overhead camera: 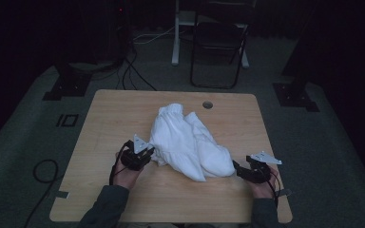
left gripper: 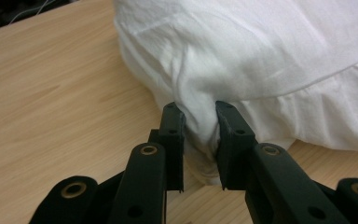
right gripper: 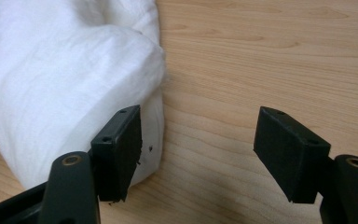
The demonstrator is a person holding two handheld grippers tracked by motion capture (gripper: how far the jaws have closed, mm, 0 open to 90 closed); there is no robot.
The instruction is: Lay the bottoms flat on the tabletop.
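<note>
You are pinching a fold of the white garment [left gripper: 261, 60] between the jaws of your left gripper [left gripper: 200, 140]; the cloth is bunching between the 2 pads, so that gripper is clamped on fabric. Your right gripper [right gripper: 198, 154] is standing with its jaws spread wide: 1 pad is resting against the garment's rounded end, the other is hanging over bare table [right gripper: 261, 46], and nothing is being gripped there.

The garment, in the high view [overhead camera: 187, 142], is lying crumpled near the middle of the table [overhead camera: 104, 123], somewhat closer to your near edge. Its long axis is running diagonally, from the gathered end pointing toward the far edge down to the bulky end near your right gripper [overhead camera: 247, 172] by the near right corner. Your left gripper [overhead camera: 145, 154] is holding its left flank.

What could go wrong:
- You are holding only a thin ridge of cloth, so a hard pull is likely to let it slip out of the left pads
- Pulling with 1 gripper alone is likely to drag the whole heap across the wood instead of spreading it
- Closing the right jaws where they are standing now may catch only the outer layer, or miss the cloth entirely
</note>
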